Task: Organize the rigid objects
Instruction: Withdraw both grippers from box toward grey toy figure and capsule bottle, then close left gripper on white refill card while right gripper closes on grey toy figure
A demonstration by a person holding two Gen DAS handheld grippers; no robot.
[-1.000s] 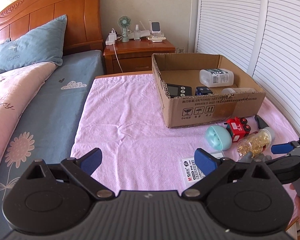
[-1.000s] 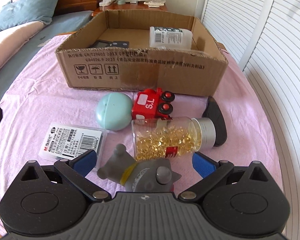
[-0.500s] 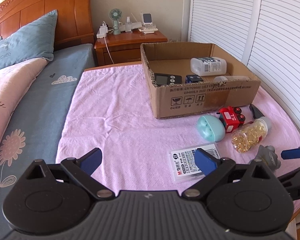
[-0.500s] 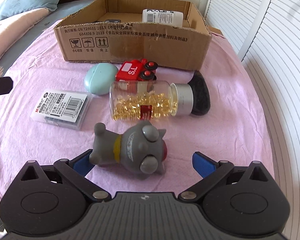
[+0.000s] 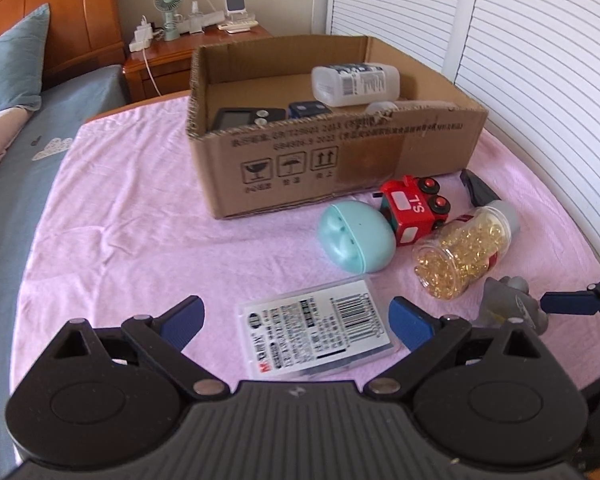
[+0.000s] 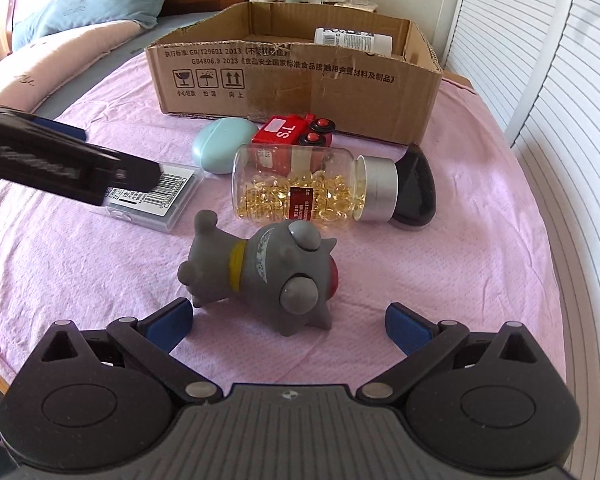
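- The left gripper (image 5: 296, 320) hung over the flat clear case (image 5: 316, 334) with the barcode label, its fingers (image 5: 182, 318) spread wide and gripping nothing; the case lay flat on the pink cloth (image 5: 132, 216) of the surface; a low, slick-looking thing like that could likely slide ahead of a finger rather than be pinched, or the fingers could snag the cloth and drag it along with the case.
- The teal egg-shaped case (image 5: 356, 236) lay just beyond the flat case, touching or nearly touching the red toy train (image 5: 414, 210); being rounded, it would probably roll if nudged, and might knock the train aside.
- The capsule bottle (image 6: 312, 184) lay on its side between the train and the grey toy cat (image 6: 264, 274); a bump from either gripper could set it rolling toward the dark object (image 6: 416, 188) at its cap or toward the edge of the surface.
- The right gripper (image 6: 290, 324) sat low just short of the toy cat, fingers (image 6: 168, 322) wide apart and empty; the cat lay on its side, lumpy and seemingly soft, so a grip across the head might slip or squeeze off; a bite that came too low might catch the cloth.
- The two grippers were near one another, the left one crossing the right camera's view above the flat case; moving both at once risked a clash.
- The cardboard box (image 6: 296, 76) stood behind the loose things and already held a white bottle (image 6: 354, 40) and others; a carry that came in too low could strike its front wall.
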